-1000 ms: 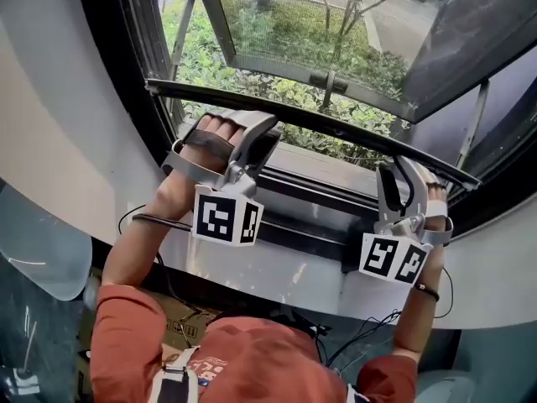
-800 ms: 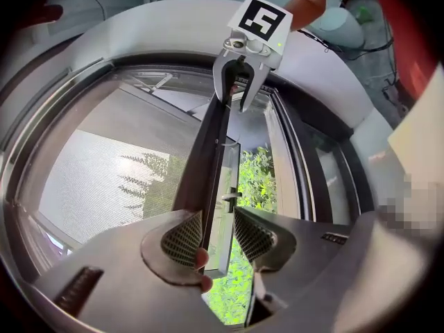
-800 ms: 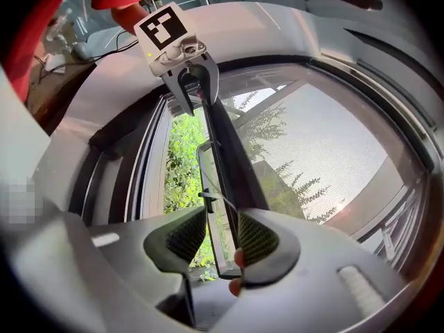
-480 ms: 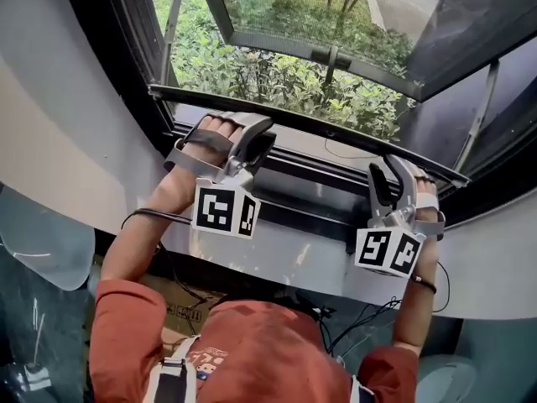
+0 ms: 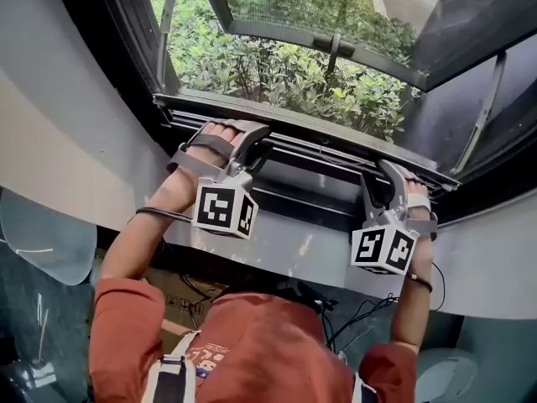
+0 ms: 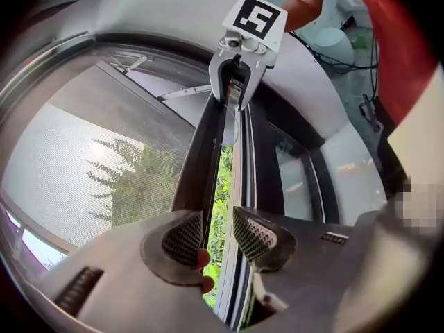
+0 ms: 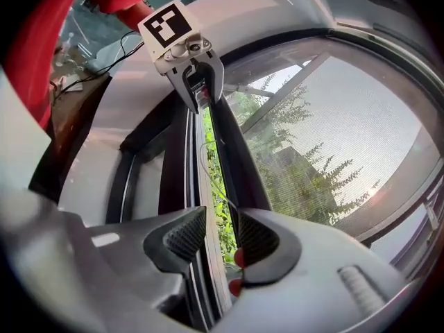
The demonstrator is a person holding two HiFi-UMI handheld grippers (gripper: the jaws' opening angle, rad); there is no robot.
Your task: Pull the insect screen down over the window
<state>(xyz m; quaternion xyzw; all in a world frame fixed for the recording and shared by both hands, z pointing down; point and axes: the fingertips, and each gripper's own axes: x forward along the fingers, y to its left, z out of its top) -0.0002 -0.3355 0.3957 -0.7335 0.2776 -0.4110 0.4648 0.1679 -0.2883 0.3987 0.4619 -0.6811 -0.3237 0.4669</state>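
The fingers of the left gripper (image 6: pixel 218 231) are closed partway on the bottom bar (image 6: pixel 207 151) of the insect screen (image 6: pixel 83 165), and the dark bar runs up between them. The right gripper (image 7: pixel 216 236) clamps the same bar near its other end, its fingers about as wide. The bar lies low, just above the window's lower frame (image 5: pixel 312 196), with a thin strip of greenery (image 6: pixel 223 186) showing between them. Mesh covers the opening above. The left hand (image 5: pixel 210 143) and right hand (image 5: pixel 417 198) sit behind their grippers, arms reaching up from red sleeves (image 5: pixel 126 326).
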